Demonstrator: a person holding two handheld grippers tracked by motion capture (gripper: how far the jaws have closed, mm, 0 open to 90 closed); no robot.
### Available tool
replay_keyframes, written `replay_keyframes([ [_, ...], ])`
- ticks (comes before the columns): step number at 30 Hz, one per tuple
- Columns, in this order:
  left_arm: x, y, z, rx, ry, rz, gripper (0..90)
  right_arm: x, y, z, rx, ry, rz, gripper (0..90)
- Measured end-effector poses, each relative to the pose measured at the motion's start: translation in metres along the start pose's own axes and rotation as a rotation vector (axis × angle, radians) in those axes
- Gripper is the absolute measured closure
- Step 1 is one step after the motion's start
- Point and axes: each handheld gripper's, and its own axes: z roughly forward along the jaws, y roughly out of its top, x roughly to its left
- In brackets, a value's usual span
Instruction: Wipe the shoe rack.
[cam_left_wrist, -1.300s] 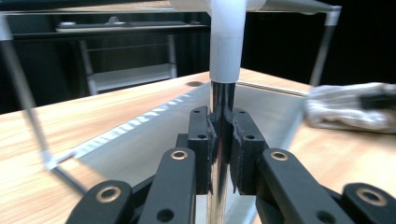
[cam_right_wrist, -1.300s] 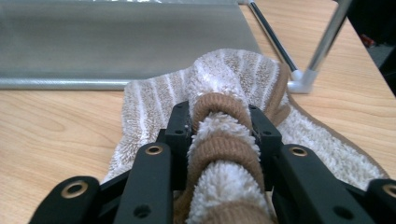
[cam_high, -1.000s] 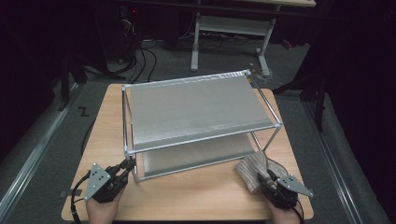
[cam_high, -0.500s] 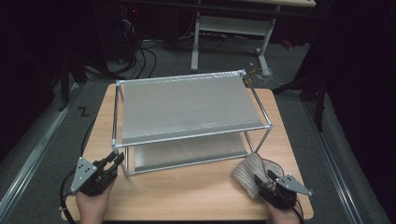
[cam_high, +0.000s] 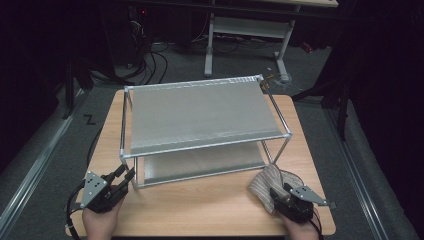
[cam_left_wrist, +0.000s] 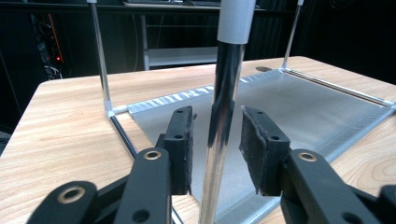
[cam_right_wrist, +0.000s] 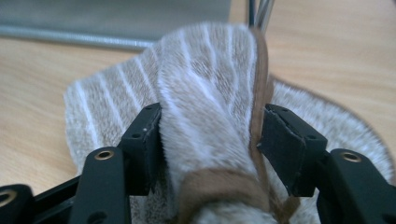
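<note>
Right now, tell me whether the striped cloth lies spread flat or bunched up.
Bunched up. The striped cloth rises in a thick fold between the right gripper fingers, its brown hem curling over, while its edges rest on the table.

- The left gripper (cam_high: 123, 176) sat near the table's front-left corner, jaws just opening, pads clear of the post between them.
- The right gripper (cam_high: 274, 192), near the front-right corner, pinched a cloth.

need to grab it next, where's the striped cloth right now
The striped cloth lies at the table's near right in the high view, beside the rack's front right leg, bunched between the right tool's jaws.
</note>
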Motion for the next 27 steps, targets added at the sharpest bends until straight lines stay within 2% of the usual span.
replay_keyframes([
  [4,0.000,0.000,-0.001,-0.001,0.003,-0.001,66.8,0.003,0.000,0.002,0.041,0.013,-0.023,57.3],
  [6,0.000,-0.001,-0.001,0.001,0.008,0.004,69.5,0.005,0.000,0.001,0.046,-0.003,-0.047,64.9],
  [9,0.002,-0.001,-0.002,-0.001,0.019,0.003,73.0,0.004,0.000,-0.001,0.056,-0.029,-0.053,68.1],
  [13,0.006,-0.001,-0.002,0.003,0.043,0.003,76.6,-0.003,-0.001,-0.004,0.062,-0.090,-0.060,68.1],
  [18,0.015,-0.001,-0.004,0.000,0.070,-0.026,77.4,-0.027,-0.005,-0.011,0.059,-0.146,0.019,66.9],
  [20,0.017,-0.001,-0.004,-0.001,0.071,-0.034,77.4,-0.032,-0.005,-0.014,0.045,-0.129,0.043,61.9],
  [23,0.016,-0.001,-0.003,0.000,0.071,-0.034,75.9,-0.027,0.002,-0.021,-0.023,-0.112,0.051,51.8],
  [27,0.011,0.001,-0.004,0.002,0.075,-0.022,71.2,-0.016,0.019,-0.028,-0.111,-0.094,0.021,48.0],
])
